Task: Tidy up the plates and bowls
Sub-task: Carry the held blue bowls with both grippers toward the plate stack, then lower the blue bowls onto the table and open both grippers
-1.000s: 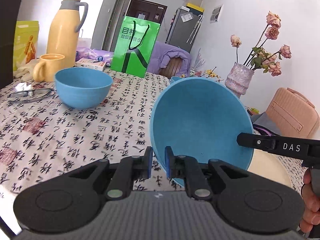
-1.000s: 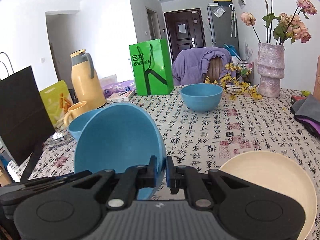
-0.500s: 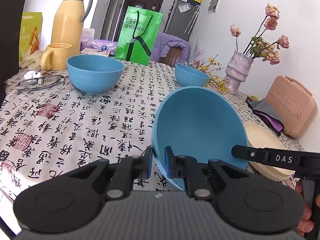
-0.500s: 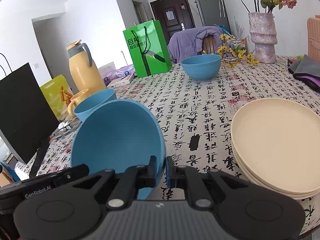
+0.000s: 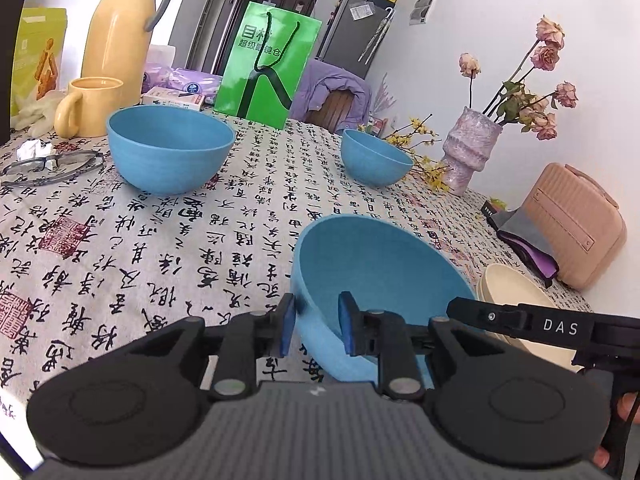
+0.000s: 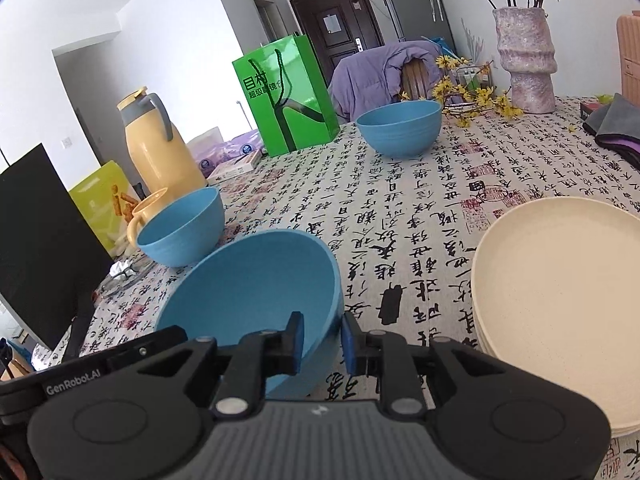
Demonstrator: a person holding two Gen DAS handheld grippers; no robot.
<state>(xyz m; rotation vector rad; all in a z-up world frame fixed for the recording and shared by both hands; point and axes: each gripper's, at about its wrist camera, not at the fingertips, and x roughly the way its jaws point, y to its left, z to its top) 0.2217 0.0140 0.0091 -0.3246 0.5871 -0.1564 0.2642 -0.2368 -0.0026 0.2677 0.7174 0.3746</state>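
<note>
Plate stack (image 6: 560, 280) (right side cropped)

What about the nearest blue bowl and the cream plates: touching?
Apart. The right wrist view shows tablecloth between the nearest blue bowl and the cream plates.

A second ago I carry the near blue bowl (image 5: 380, 276) steeply tipped, its mouth facing the cameras; now it sits low with its base down on the tablecloth (image 5: 160, 248), only slightly tilted. My left gripper (image 5: 313, 326) and right gripper (image 6: 322, 343), clamped tight on opposite sides of the rim before, now have their pads spread wider, the rim loose between them. The far blue bowl (image 5: 376, 158), hidden behind the raised bowl earlier, now shows in the left view, and the stack of cream plates (image 6: 560, 288) fills much more of the right view
</note>
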